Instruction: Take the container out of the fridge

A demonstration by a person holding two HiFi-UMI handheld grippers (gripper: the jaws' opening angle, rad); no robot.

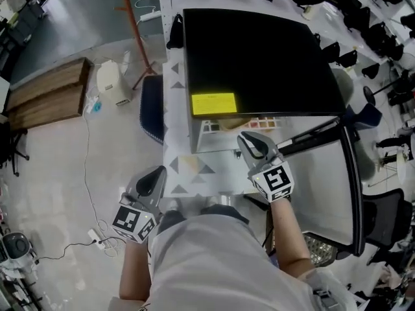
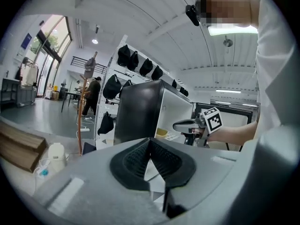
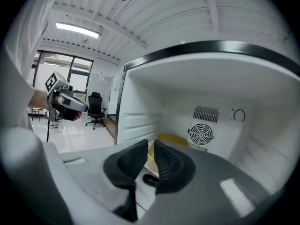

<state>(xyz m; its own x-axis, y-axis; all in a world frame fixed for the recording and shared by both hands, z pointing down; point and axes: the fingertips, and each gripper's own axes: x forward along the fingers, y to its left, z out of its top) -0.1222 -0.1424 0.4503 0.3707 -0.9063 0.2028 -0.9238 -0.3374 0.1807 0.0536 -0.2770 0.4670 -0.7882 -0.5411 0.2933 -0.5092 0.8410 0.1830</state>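
A black mini fridge (image 1: 259,57) stands on a patterned table (image 1: 188,170) with its door (image 1: 324,193) swung open to the right. Inside, a yellow container (image 3: 171,138) rests on the white fridge floor near the back fan; it also shows as a yellow rim (image 2: 161,132) in the left gripper view. My right gripper (image 1: 249,141) is just in front of the fridge opening, and its pads (image 3: 151,146) stand a narrow gap apart with nothing between them. My left gripper (image 1: 152,177) hangs low at the left of the table, its pads (image 2: 150,144) meeting at the tips, empty.
A yellow label (image 1: 214,102) sits on the fridge top. A dark chair (image 1: 152,109) stands left of the table. On the floor to the left are a white appliance (image 1: 113,83), a wooden bench (image 1: 45,96) and a trailing cable (image 1: 87,173).
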